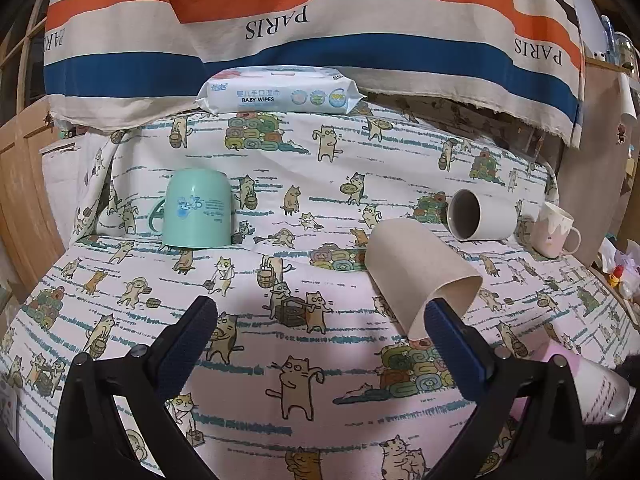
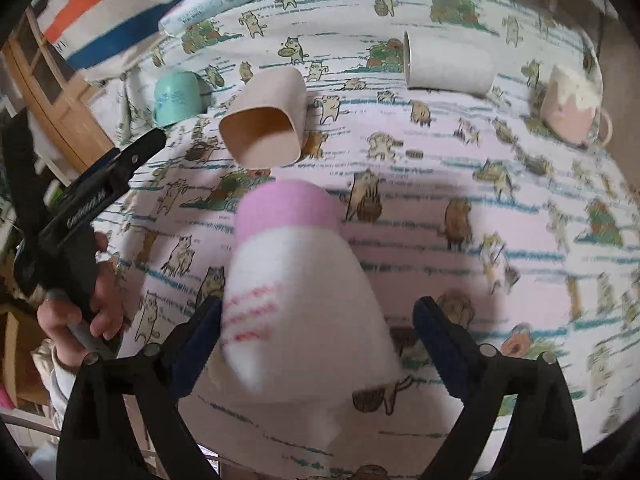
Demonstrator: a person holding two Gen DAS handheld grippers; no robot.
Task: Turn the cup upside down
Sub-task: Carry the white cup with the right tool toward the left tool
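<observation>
A white cup with a pink base point(image 2: 296, 280) lies between the fingers of my right gripper point(image 2: 320, 336), blurred; the jaws stand wide and no pad clearly presses it. It shows at the lower right of the left wrist view point(image 1: 600, 384). A beige square cup point(image 1: 420, 276) lies on its side, mouth toward me point(image 2: 264, 132). My left gripper point(image 1: 320, 336) is open and empty; its right fingertip point(image 1: 444, 320) overlaps the beige cup's rim. A mint mug point(image 1: 198, 208) stands upside down at the left.
A white cup point(image 1: 484, 216) lies on its side at the right, beside an upright pink-and-white mug point(image 1: 554, 232). A baby wipes pack point(image 1: 280, 90) sits at the back under a striped cloth point(image 1: 320, 8). A cat-print cloth point(image 1: 320, 168) covers the table.
</observation>
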